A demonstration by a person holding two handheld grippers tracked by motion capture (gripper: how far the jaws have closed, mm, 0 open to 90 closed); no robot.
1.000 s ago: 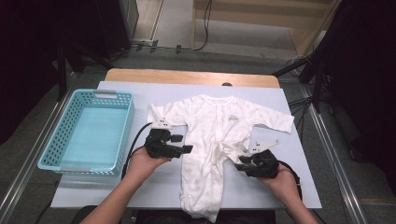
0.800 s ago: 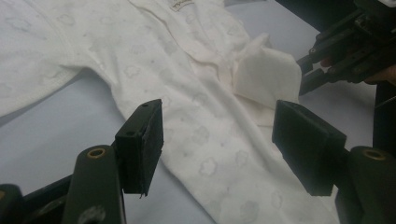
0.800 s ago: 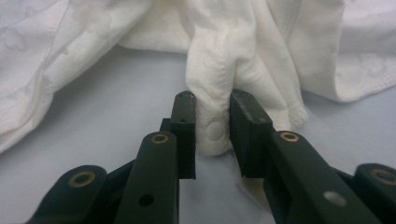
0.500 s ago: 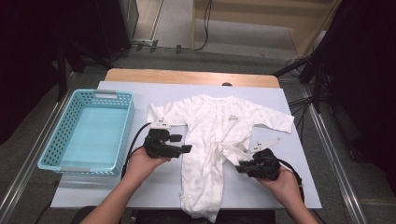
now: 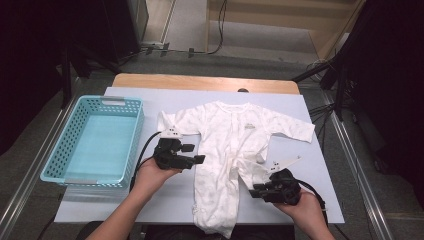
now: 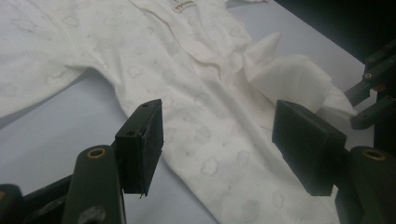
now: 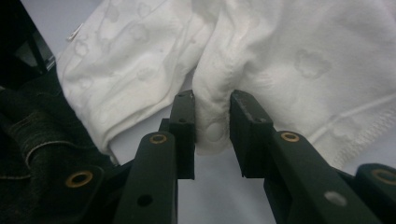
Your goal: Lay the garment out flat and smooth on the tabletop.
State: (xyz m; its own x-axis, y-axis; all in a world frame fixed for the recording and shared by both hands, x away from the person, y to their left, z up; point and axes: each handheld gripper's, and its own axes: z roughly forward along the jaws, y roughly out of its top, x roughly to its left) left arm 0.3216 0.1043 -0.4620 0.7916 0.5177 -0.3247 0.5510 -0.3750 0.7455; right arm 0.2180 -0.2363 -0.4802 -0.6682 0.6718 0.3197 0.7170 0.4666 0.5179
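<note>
**White table with a romper laid out, folding barely begun**

Seen from above: pale table point(image 5: 320, 170) in a dark room, with floor and cables beyond. Lying face up at the middle of the table, a white romper point(image 5: 225, 135), both sleeves spread, neck toward the far edge, legs toward the person. Standing empty at the left, near the romper but apart from it, a blue basket point(image 5: 136, 131).

Held over the romper's left edge, just below the sleeve: left gripper point(image 5: 194, 153), fingers wide apart and gripping nothing, cloud-print cloth below and between them in the left gripper view.

Down by the romper's right leg: right gripper point(image 5: 255, 190), fingers narrow after just closing, pinched on a small fold of the snap edge, one snap visible between the pads in the right gripper view. Leg cloth bunched and lifted a little there, no longer flat.

Judged from the layout: work at an early stage. Done so far, apparently, only the spreading out and this first pinch of the leg. Left to do, most likely: folding legs and sleeves over the body, then moving the bundle to the basket
</note>
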